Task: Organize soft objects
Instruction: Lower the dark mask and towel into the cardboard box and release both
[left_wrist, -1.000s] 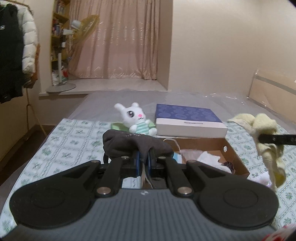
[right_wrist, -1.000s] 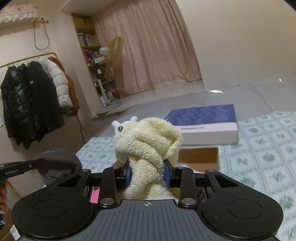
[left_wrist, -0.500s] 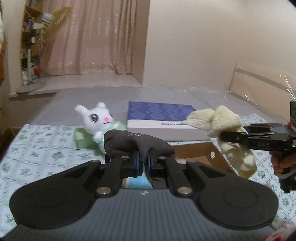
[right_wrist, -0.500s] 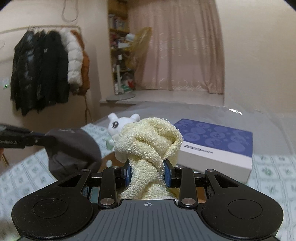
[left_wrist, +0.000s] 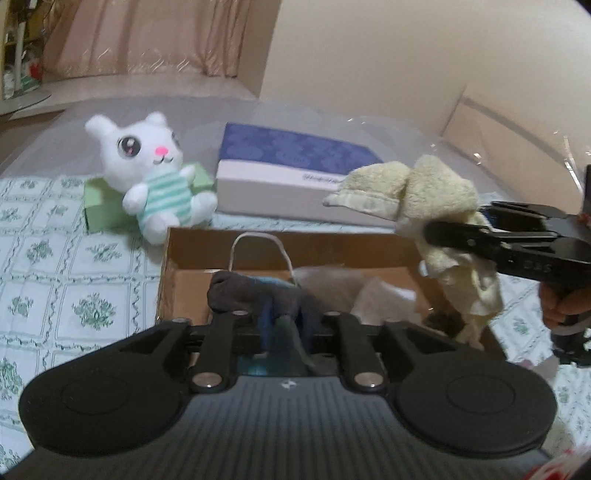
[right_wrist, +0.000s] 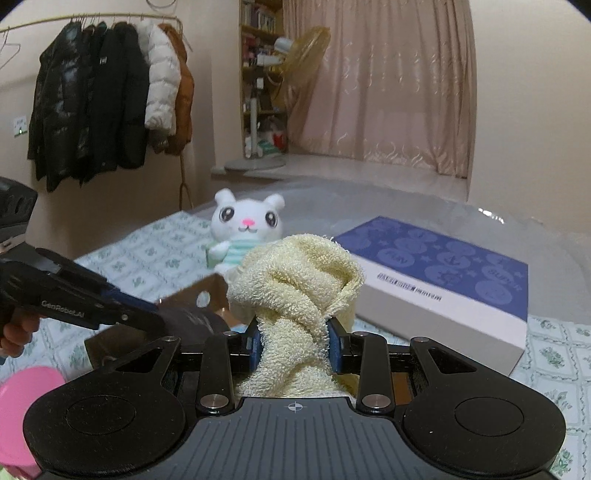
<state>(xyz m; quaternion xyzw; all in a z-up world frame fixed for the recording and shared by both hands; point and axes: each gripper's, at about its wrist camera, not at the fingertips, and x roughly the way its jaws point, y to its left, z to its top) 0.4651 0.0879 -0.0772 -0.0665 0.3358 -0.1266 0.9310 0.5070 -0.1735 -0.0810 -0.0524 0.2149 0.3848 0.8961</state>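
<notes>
My left gripper (left_wrist: 282, 326) is shut on a dark grey cloth (left_wrist: 240, 295) and holds it over the near part of an open cardboard box (left_wrist: 280, 249). My right gripper (right_wrist: 294, 341) is shut on a cream terry towel (right_wrist: 295, 280); in the left wrist view that towel (left_wrist: 436, 199) hangs over the box's right side. The left gripper (right_wrist: 110, 306) shows at the left of the right wrist view with the dark cloth (right_wrist: 192, 321). A white plush bunny (left_wrist: 147, 173) sits beyond the box's far left corner.
The box holds white and beige soft items (left_wrist: 369, 291) and a white cord loop (left_wrist: 258, 247). A blue-and-white flat box (left_wrist: 291, 173) lies behind it on the patterned bedspread (left_wrist: 74, 280). A green block (left_wrist: 99, 206) sits behind the bunny. A pink round object (right_wrist: 26, 406) is at lower left.
Both grippers have moved in towards the cardboard box and lower. The dark cloth now hangs over the box's inside and the towel is nearer its right side. Both stay shut.
</notes>
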